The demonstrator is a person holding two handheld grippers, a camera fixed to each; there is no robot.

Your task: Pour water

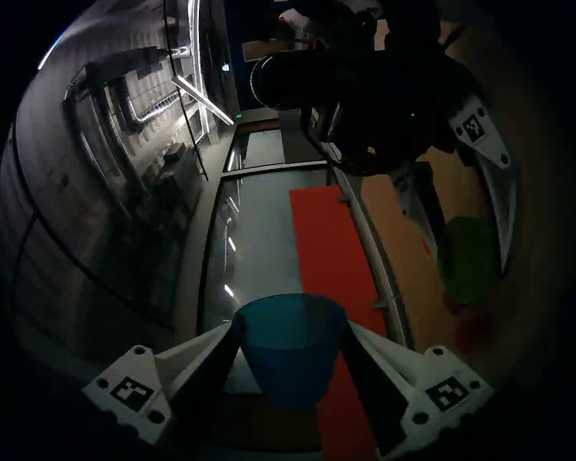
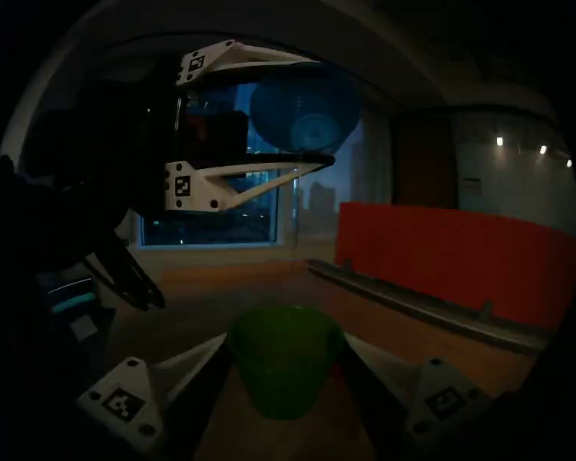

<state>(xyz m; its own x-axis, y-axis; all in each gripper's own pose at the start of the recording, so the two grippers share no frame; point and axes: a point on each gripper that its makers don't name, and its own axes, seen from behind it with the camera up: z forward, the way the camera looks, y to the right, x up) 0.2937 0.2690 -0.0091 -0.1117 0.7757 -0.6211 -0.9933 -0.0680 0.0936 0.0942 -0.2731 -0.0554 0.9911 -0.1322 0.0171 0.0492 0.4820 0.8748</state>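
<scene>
Dim room, low light. Left gripper (image 1: 289, 329) clamped on blue cup (image 1: 289, 361), one finger pressed to each side of its wall. In the right gripper view this cup sits high up, tipped onto its side with a round end facing the camera; cannot tell which end.

Right gripper (image 2: 286, 338) clenched on green cup (image 2: 283, 376), a finger against each side. Cup upright, mouth up, low over the wooden table (image 2: 211, 296). In the left gripper view it shows at far right between that gripper's fingers. Blue cup above and left of green cup, apart from it.

Red panel (image 2: 457, 257) runs along the far side of the table. Window (image 2: 211, 219) behind left gripper, dark blue outside
</scene>
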